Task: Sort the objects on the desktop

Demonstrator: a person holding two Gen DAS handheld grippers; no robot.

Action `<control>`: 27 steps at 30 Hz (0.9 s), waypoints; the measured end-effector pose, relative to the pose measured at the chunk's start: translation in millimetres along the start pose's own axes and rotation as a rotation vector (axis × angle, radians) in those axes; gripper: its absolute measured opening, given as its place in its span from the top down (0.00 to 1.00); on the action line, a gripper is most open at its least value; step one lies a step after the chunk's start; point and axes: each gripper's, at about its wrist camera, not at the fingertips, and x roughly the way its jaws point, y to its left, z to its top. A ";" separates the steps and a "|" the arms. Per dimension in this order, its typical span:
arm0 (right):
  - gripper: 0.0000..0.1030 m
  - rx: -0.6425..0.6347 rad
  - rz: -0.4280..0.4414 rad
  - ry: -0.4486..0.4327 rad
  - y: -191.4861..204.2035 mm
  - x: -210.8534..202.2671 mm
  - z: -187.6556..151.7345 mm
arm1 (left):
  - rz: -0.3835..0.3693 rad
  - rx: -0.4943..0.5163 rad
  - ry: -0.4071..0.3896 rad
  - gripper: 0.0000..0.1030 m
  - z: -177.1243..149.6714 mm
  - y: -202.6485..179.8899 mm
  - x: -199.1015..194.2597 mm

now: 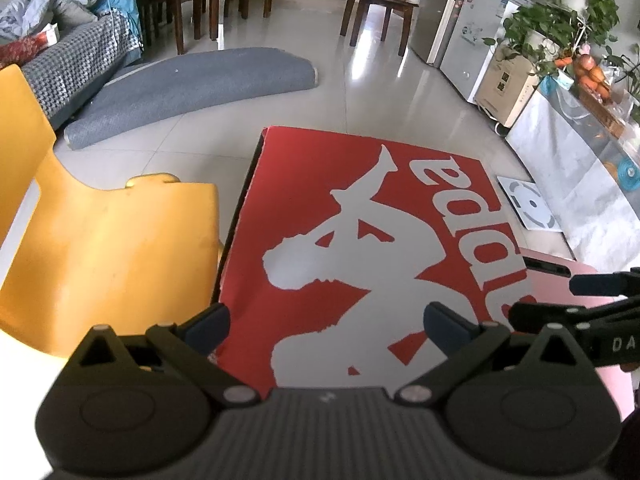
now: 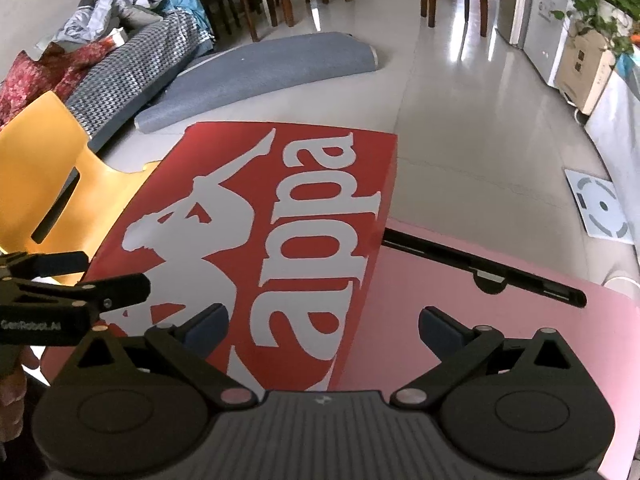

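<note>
A flat red box lid (image 1: 360,232) with a white figure logo and lettering fills the middle of both views (image 2: 256,232). It lies partly over a pink surface (image 2: 460,320) that carries a long black bar (image 2: 480,266). My left gripper (image 1: 326,326) is open just above the near end of the lid, with nothing between its fingers. My right gripper (image 2: 322,326) is open too, over the lid's right edge and the pink surface. Each gripper appears at the side of the other's view: the right gripper (image 1: 576,312) and the left gripper (image 2: 72,284).
A yellow plastic chair (image 1: 100,240) stands close on the left. On the tiled floor beyond lie a rolled grey mat (image 1: 192,88) and a white scale (image 1: 530,204). A sofa with clothes, wooden chairs, a fridge, plants and a covered cabinet ring the room.
</note>
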 end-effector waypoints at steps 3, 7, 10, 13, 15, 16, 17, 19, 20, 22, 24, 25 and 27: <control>0.01 0.006 -0.006 -0.003 -1.5 -0.2 0.5 | 0.011 0.011 -0.005 0.00 -0.4 -2.9 -1.5; 0.01 0.018 -0.009 -0.003 -4.2 0.6 0.8 | 0.039 0.020 -0.012 0.00 -0.7 -7.3 -3.6; 0.01 0.030 -0.004 -0.002 -6.4 0.9 1.1 | 0.047 0.025 -0.016 0.00 -1.9 -9.5 -4.5; 0.01 0.027 -0.009 -0.014 -5.8 -1.0 1.3 | 0.062 0.040 -0.022 0.00 -2.9 -14.5 -5.7; 0.01 0.020 -0.017 -0.018 -5.0 -1.6 1.3 | 0.058 0.047 -0.021 0.00 -3.6 -17.9 -6.0; 0.01 0.018 -0.023 -0.017 -4.8 -1.5 1.3 | 0.056 0.045 -0.022 0.00 -4.1 -19.0 -6.2; 0.01 0.017 -0.030 -0.016 -4.6 -1.2 1.2 | 0.055 0.044 -0.023 0.00 -4.6 -19.8 -6.0; 0.01 0.014 -0.035 -0.017 -4.9 -1.2 1.1 | 0.052 0.049 -0.021 0.00 -5.8 -22.1 -5.4; 0.01 0.013 -0.034 -0.019 -5.1 -1.7 0.9 | 0.053 0.053 -0.022 0.00 -6.3 -23.7 -5.4; 0.01 0.012 -0.030 -0.024 -5.4 -2.8 0.6 | 0.055 0.063 -0.022 0.00 -7.1 -26.8 -4.9; 0.01 0.010 -0.036 -0.021 -5.5 -2.6 0.3 | 0.061 0.076 -0.021 0.00 -8.2 -29.7 -3.7; 0.01 0.010 -0.042 -0.019 -5.7 -2.1 0.2 | 0.064 0.082 -0.020 0.00 -8.7 -31.0 -3.4; 0.01 0.010 -0.048 -0.015 -6.6 -1.5 -0.3 | 0.070 0.094 -0.025 0.00 -9.2 -33.5 -3.8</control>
